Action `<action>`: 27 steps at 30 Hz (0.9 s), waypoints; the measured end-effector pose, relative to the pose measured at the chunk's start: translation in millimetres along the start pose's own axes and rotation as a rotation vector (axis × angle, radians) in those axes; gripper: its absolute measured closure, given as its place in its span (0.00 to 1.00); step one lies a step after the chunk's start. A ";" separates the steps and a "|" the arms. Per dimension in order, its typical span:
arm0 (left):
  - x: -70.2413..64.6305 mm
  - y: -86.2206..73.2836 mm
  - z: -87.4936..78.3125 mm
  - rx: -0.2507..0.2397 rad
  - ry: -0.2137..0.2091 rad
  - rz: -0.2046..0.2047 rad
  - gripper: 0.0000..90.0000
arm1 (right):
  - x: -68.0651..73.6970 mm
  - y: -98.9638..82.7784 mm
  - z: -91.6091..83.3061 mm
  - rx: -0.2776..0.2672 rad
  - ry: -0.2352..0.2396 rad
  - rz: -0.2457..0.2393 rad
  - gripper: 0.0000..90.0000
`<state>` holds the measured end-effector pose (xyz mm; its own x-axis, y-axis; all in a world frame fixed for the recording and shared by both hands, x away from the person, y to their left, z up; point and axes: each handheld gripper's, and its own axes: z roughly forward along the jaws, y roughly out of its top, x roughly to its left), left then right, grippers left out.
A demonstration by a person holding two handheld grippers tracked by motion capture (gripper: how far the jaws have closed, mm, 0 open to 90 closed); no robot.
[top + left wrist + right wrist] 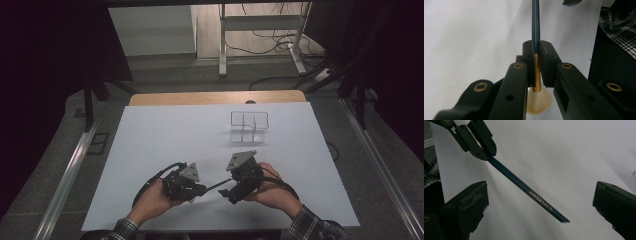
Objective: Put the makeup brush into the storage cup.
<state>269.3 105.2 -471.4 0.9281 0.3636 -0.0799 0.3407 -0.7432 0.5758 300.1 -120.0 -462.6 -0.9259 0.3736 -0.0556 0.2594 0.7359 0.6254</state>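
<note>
White tabletop (165, 150) under a dark room, wooden edge at the far side, grey floor around, cables and a metal frame beyond. Clear divided organizer (249, 127) standing on the far right part of the tabletop, well apart from both hands. Plaid sleeves coming in from the bottom edge.

Left gripper (197, 190) low at the near middle, turned toward the right one. Fingers (529, 57) clamped tight on a brush (535, 22), gripping at the gold ferrule where it meets the dark blue handle. Pale fan of bristles spread just behind the fingers, toward the camera. Handle running out past the fingertips, above the tabletop, toward the right gripper (231, 192).

Right gripper just beside the left, fingers (466, 205) spread wide, nothing pressed between them. Handle tip with gold lettering lying in the gap between those fingers, touching neither.
</note>
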 end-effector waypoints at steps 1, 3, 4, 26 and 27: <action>0.1 0.5 0.1 0.000 -0.001 0.003 0.93 | 0.2 0.8 0.9 0.003 0.002 -0.005 0.01; -0.2 1.4 0.5 -0.003 -0.002 0.006 0.93 | 0.8 2.4 2.8 0.007 0.002 -0.016 0.02; -0.3 1.9 0.6 -0.003 -0.002 0.009 0.93 | 1.4 3.3 3.9 0.007 0.006 -0.017 0.03; -1.8 4.8 1.2 0.019 -0.006 0.034 0.93 | 11.7 11.4 17.2 0.076 0.076 -0.131 0.26; -1.8 5.0 1.6 0.022 -0.009 0.037 0.93 | 12.1 11.6 17.5 0.083 0.084 -0.139 0.28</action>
<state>269.5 100.0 -469.7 0.9413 0.3308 -0.0664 0.3095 -0.7681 0.5606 296.7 -97.1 -469.7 -0.9732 0.2192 -0.0700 0.1457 0.8226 0.5496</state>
